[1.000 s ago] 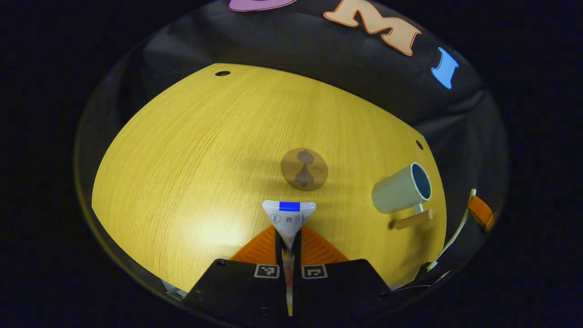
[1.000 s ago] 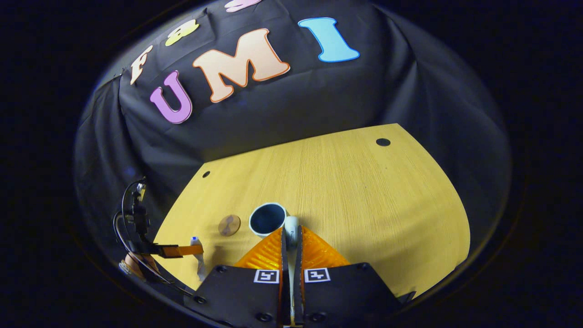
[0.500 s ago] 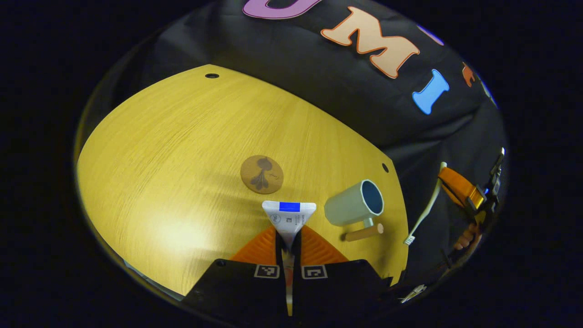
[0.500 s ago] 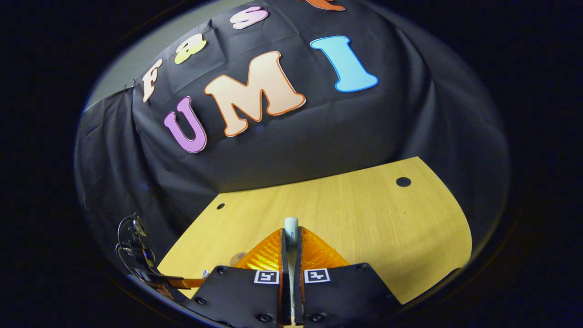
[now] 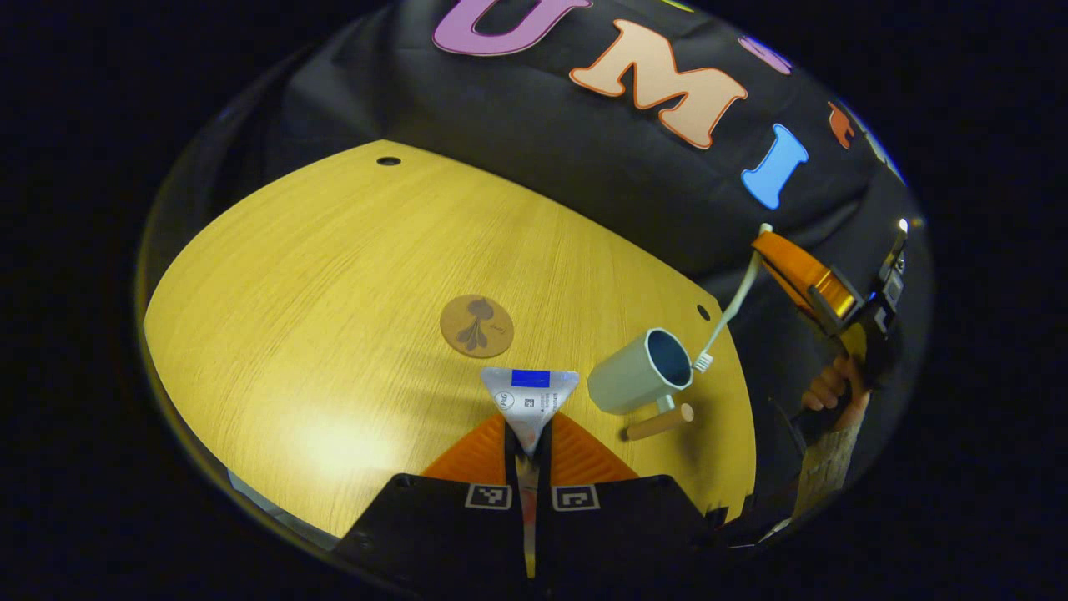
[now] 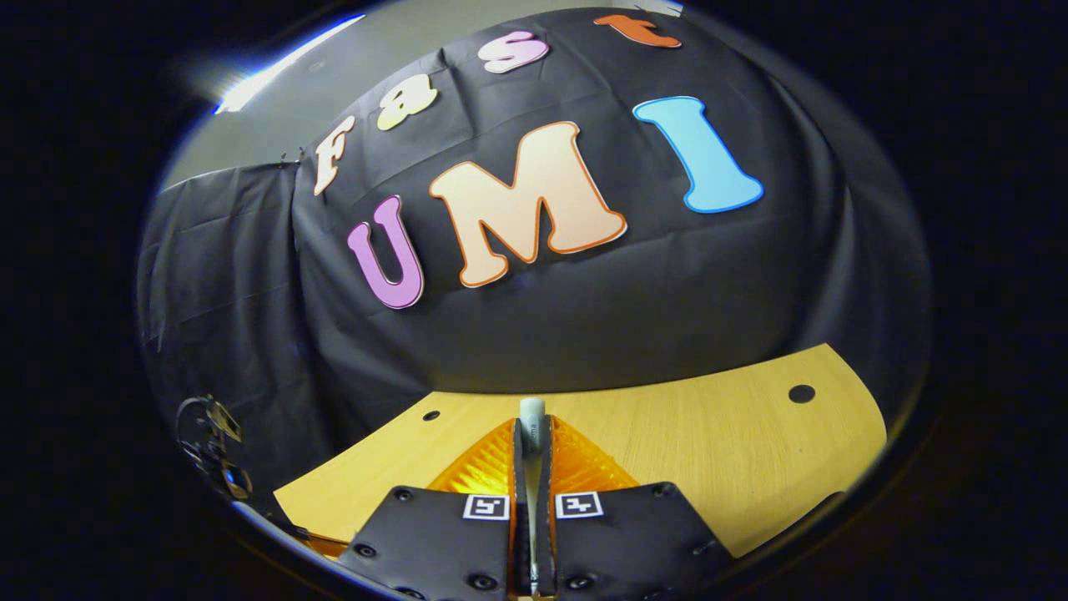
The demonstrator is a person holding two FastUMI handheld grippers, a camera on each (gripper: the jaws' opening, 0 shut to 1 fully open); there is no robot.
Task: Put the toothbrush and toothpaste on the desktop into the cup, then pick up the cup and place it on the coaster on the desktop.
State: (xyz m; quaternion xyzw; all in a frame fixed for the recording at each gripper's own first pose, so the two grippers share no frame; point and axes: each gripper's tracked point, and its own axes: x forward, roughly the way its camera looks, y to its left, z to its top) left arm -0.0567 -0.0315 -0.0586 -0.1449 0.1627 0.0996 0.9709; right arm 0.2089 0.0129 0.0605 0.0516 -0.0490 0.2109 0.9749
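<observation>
We find the left gripper point(image 5: 529, 434) clamped on the toothpaste point(image 5: 529, 399), with the coaster point(image 5: 476, 326) just beyond its tips. The right gripper point(image 6: 532, 434) is clamped on the toothbrush point(image 6: 532, 413), whose bristles hang beside the cup point(image 5: 638, 380) rim.

Overhead light is pooling as soft glare on the desktop point(image 5: 334, 434) in the left gripper view. Fisheye distortion is bending the desktop's edges. A bright streak is flaring at the right gripper view's upper left.

Pale green cup point(image 5: 627, 382), blue inside
</observation>
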